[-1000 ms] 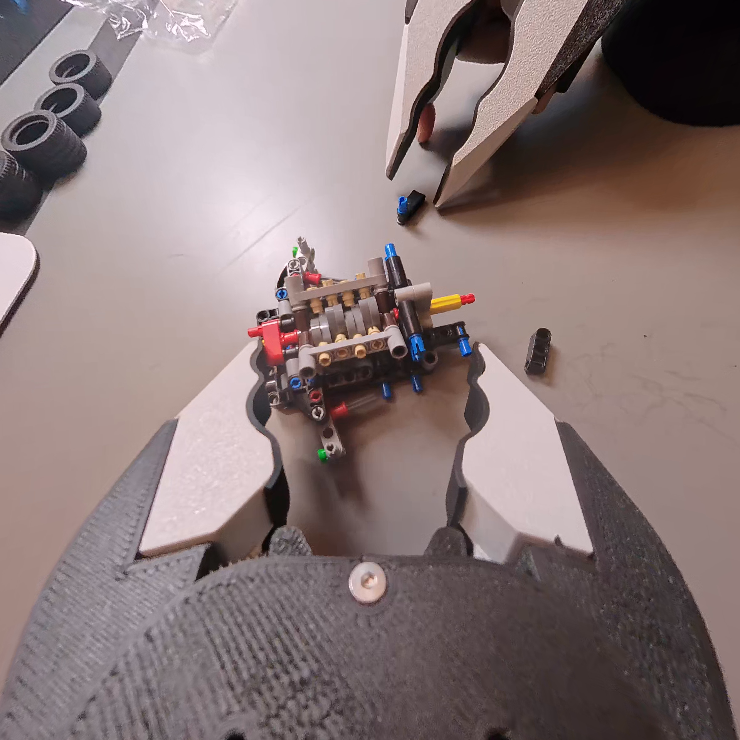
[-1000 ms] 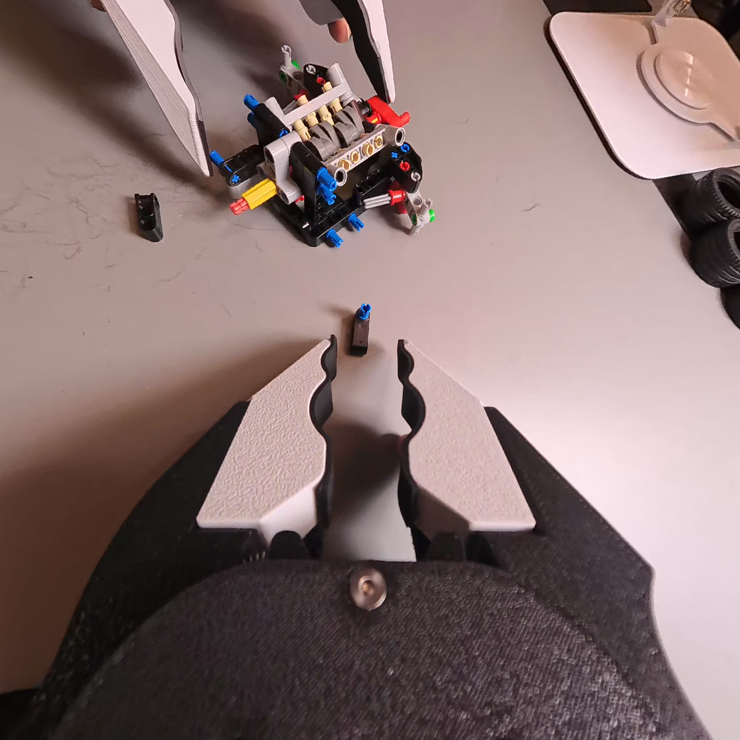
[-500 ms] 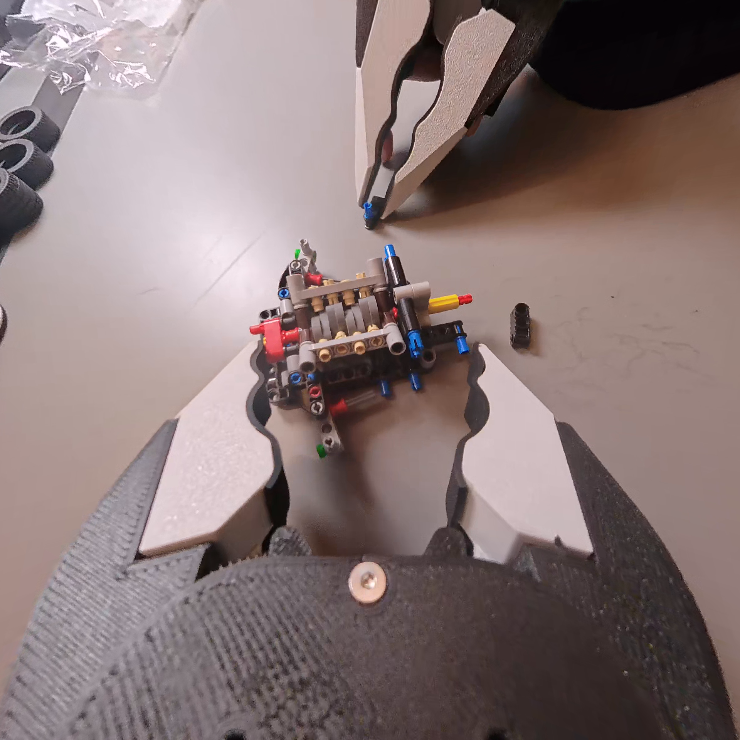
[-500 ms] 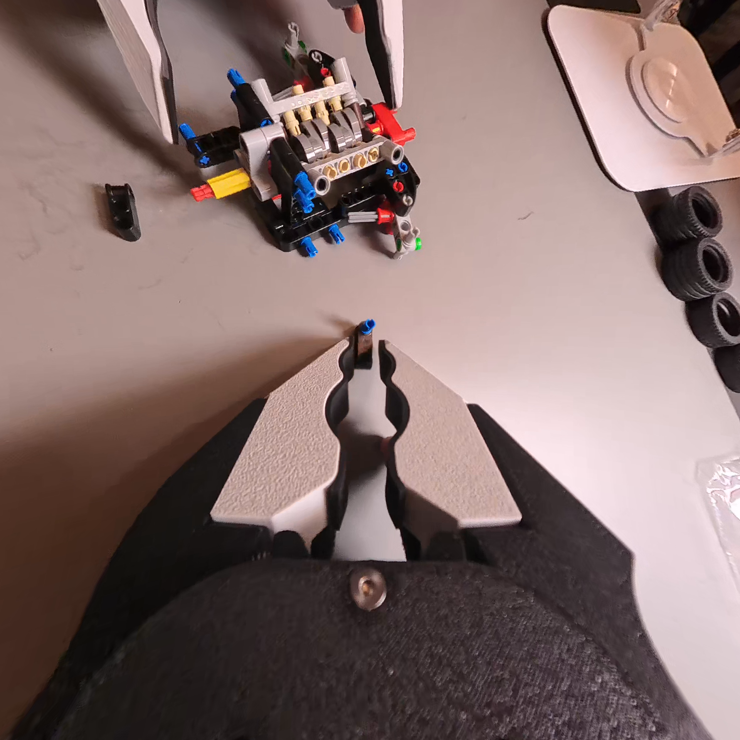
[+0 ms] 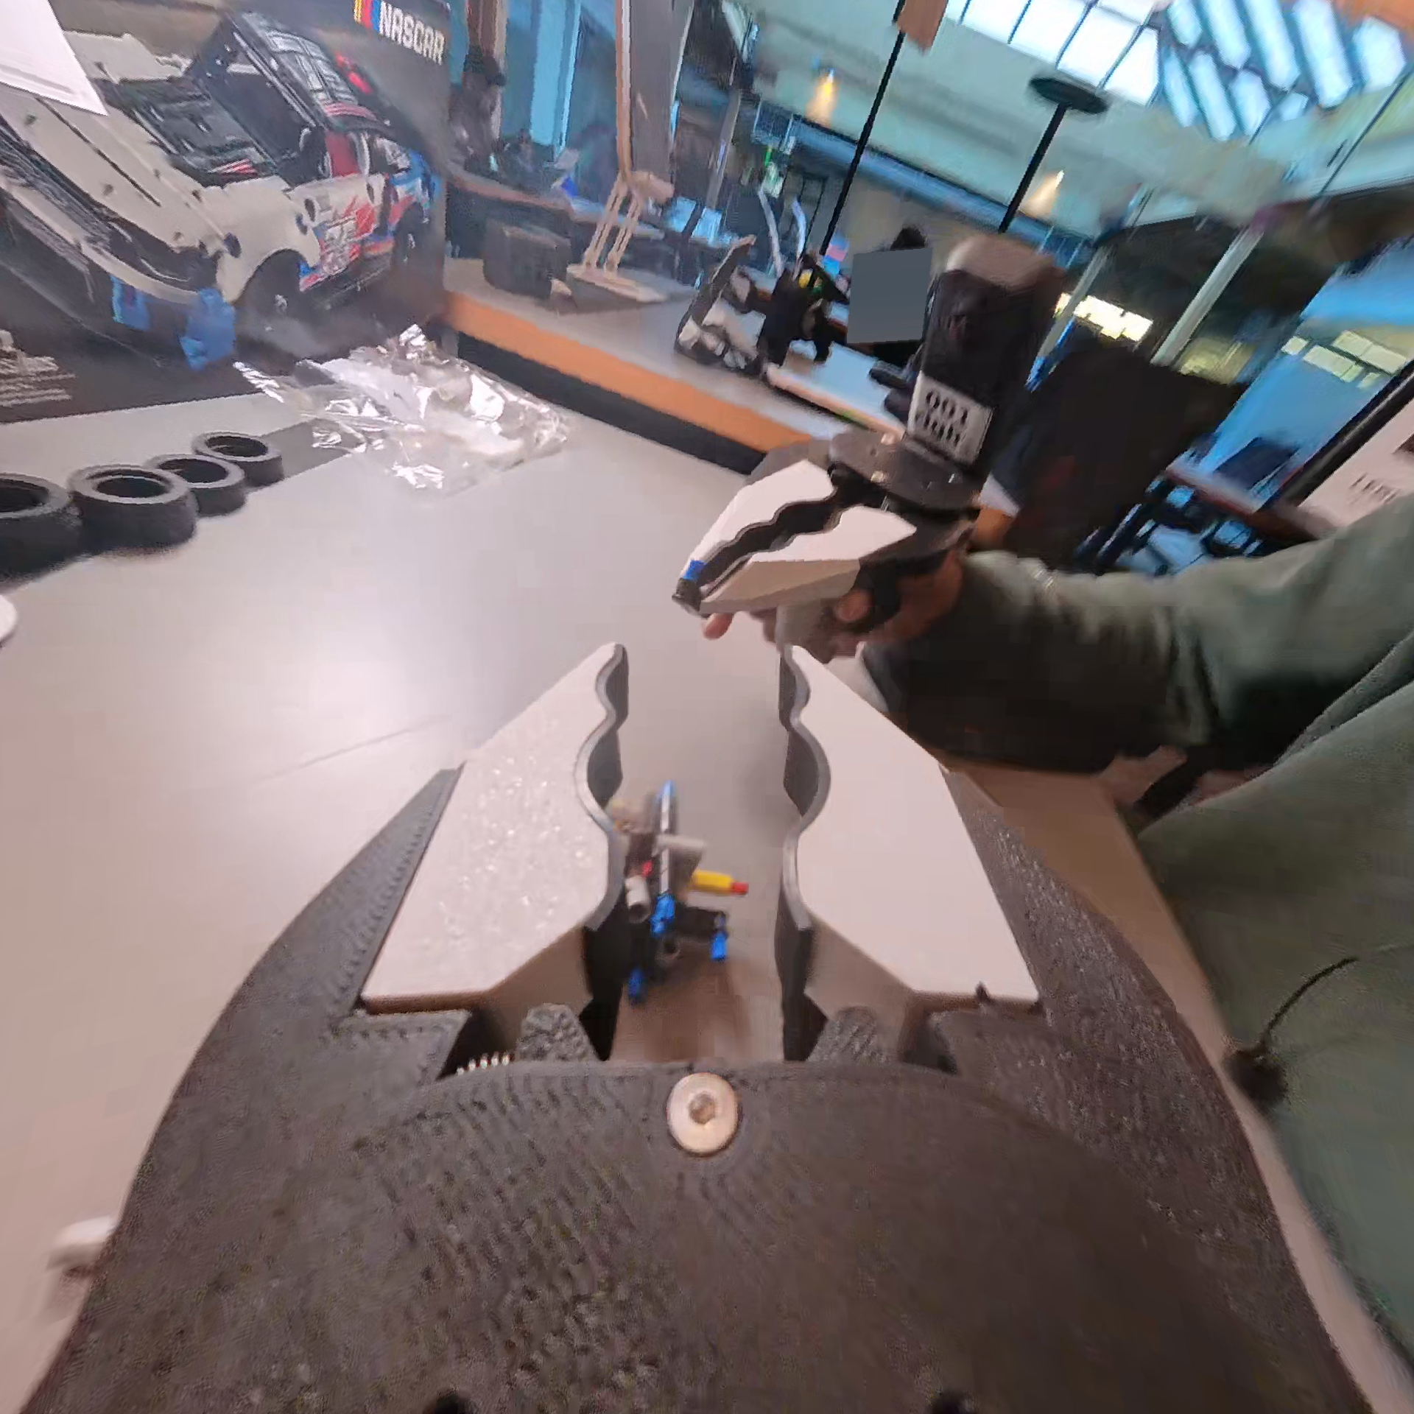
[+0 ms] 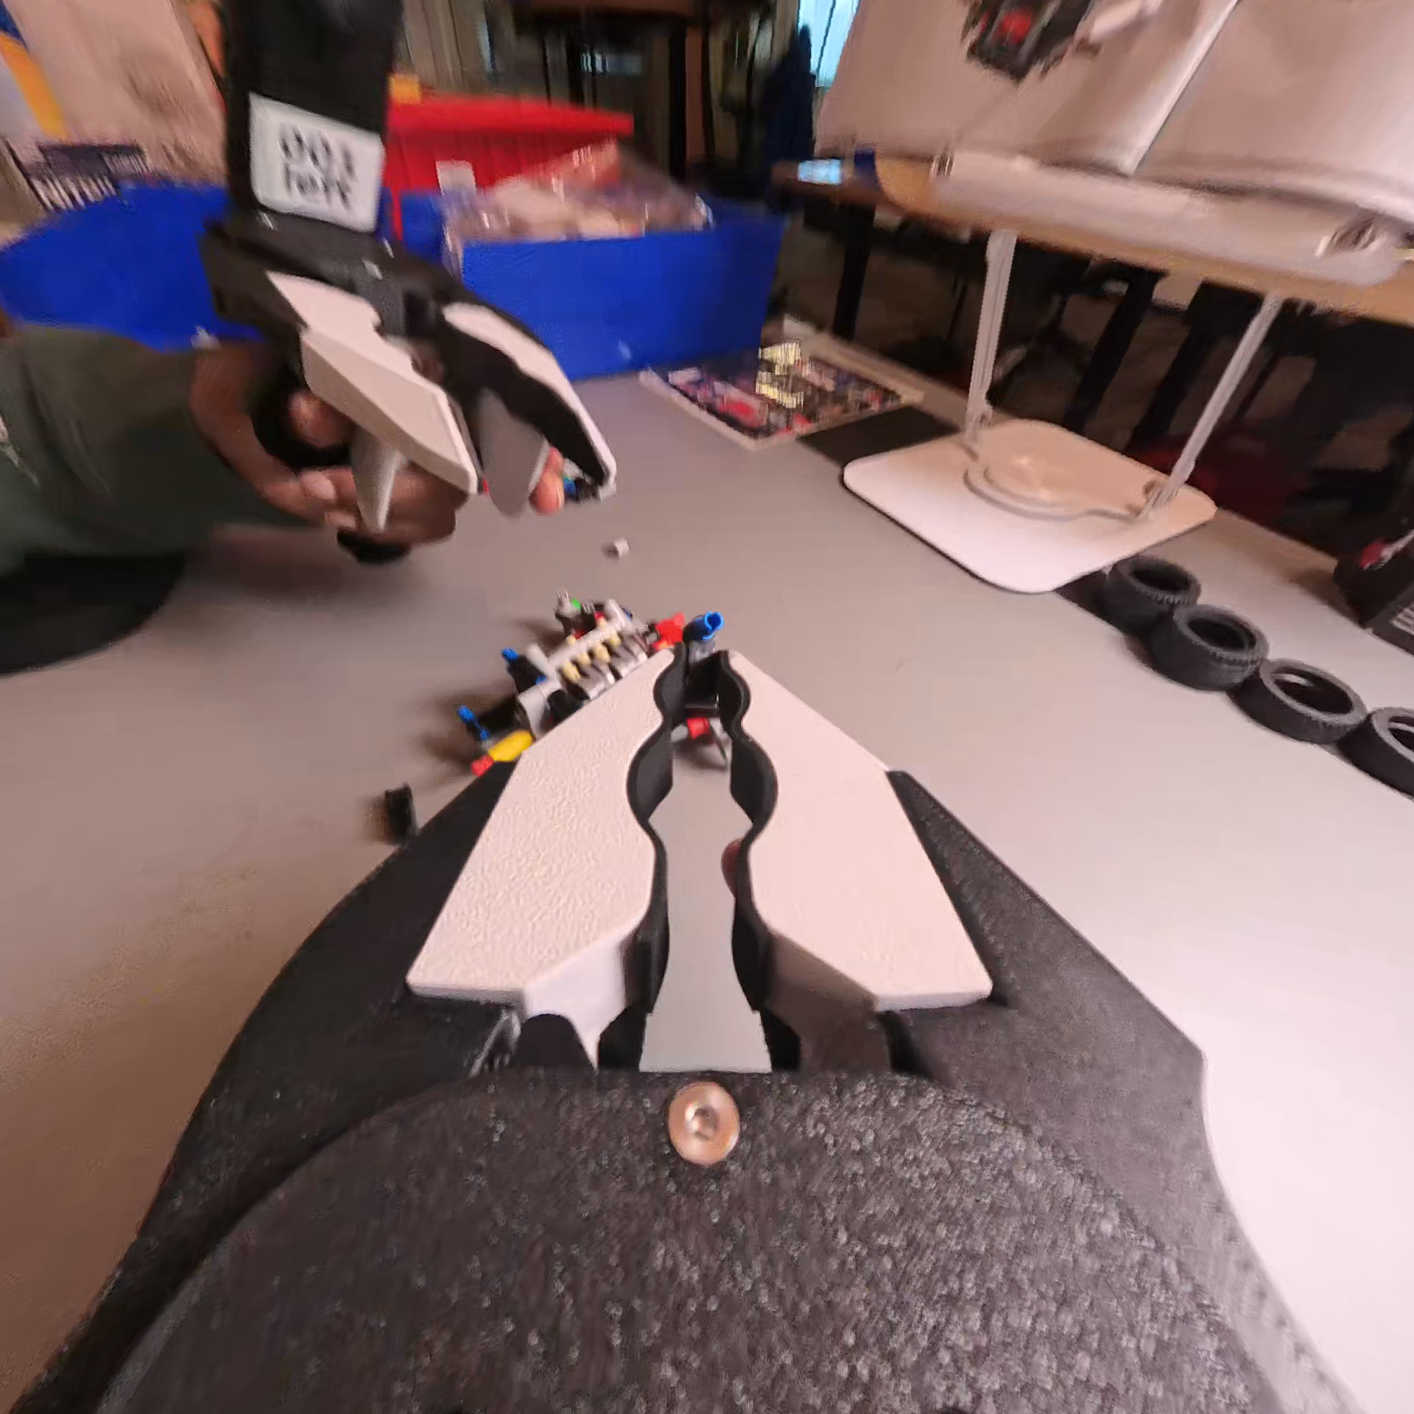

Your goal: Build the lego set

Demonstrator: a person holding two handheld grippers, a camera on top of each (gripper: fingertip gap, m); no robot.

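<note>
The lego assembly, a small grey, black, red and yellow engine block, sits on the grey table; it also shows in the right wrist view. My left gripper is open and empty, raised above the assembly, which shows low between its fingers. In the right wrist view the left gripper hangs above the table at upper left. My right gripper is shut on a small black piece with a blue pin and holds it in the air near the assembly. The right gripper also shows in the left wrist view.
A loose black piece lies near the assembly and a tiny grey piece beyond it. Black tyres line the right side, also seen in the left wrist view. A white stand base, a plastic bag and the set's box stand farther off.
My right gripper shut on the black piece with the blue pin and lifted it off the table. Both grippers tilted up from looking down. The left gripper rose above the assembly.
</note>
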